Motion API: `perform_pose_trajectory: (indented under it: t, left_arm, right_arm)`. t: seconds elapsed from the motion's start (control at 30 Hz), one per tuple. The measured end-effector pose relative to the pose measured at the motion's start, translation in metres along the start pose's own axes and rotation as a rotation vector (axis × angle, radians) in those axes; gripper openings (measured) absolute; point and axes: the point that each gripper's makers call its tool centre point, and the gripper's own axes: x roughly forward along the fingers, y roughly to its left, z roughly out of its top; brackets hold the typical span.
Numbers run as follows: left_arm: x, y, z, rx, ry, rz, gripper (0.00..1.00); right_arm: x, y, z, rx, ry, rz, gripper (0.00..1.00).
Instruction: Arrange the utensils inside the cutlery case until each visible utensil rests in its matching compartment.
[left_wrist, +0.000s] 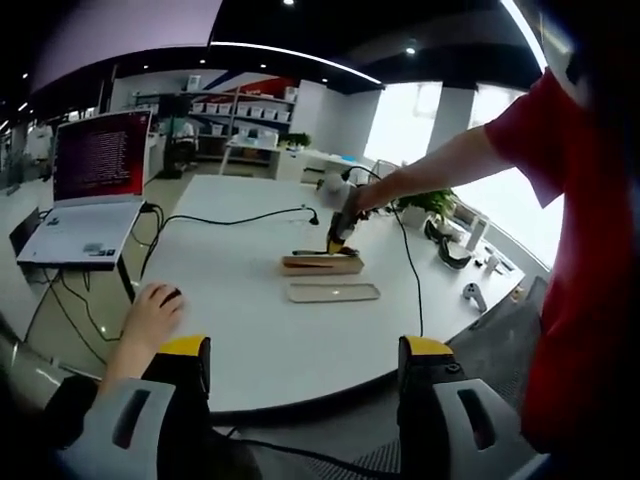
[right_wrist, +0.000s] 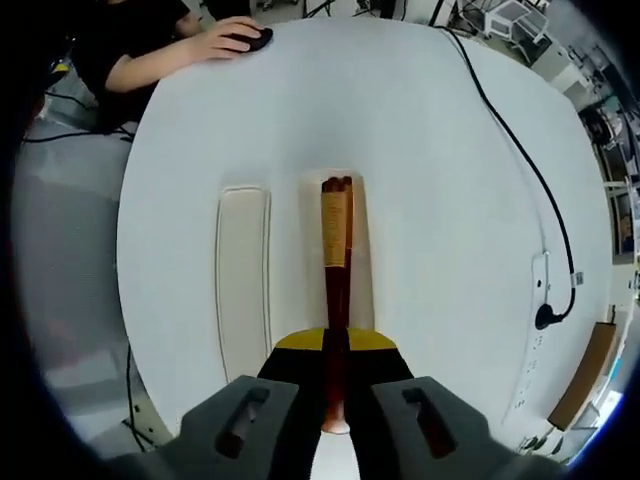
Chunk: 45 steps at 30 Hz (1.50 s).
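A pair of brown chopsticks (right_wrist: 337, 215) with a tan band runs straight out from my right gripper (right_wrist: 335, 345), which is shut on their near end. They lie along the long pale cutlery case (right_wrist: 312, 250) on the white table. The case's flat lid (right_wrist: 243, 280) lies beside it on the left. From the left gripper view, the case (left_wrist: 322, 264) looks wooden from the side and the lid (left_wrist: 333, 292) lies in front of it. The right gripper (left_wrist: 338, 236) is over the case, held by a person's arm. My left gripper (left_wrist: 305, 355) hangs open off the table's near edge, holding nothing.
Another person's hand rests on a black mouse (left_wrist: 168, 296) at the table's left edge. An open laptop (left_wrist: 85, 195) sits on a stand further left. A black cable (right_wrist: 520, 150) crosses the table to a socket (right_wrist: 545, 290). A red-shirted person (left_wrist: 560, 200) stands at right.
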Motion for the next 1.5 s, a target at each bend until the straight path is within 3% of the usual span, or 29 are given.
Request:
perform_pose_trajectory:
  t: [0.93,1.27,1.5]
  left_arm:
    - [-0.006,0.000,-0.012,-0.015,0.035,0.034,0.77]
    - [-0.006,0.000,-0.009,-0.022,0.025,0.036,0.78]
    - [-0.006,-0.001,-0.005,-0.006,0.025,0.030,0.78]
  right_arm:
    - [0.022,0.010,-0.010,-0.079,0.019,-0.017,0.01]
    - [0.026,0.010,-0.009,-0.101,-0.010,-0.021,0.02]
    - [0.020,0.008,-0.007,-0.067,-0.029,-0.021,0.02]
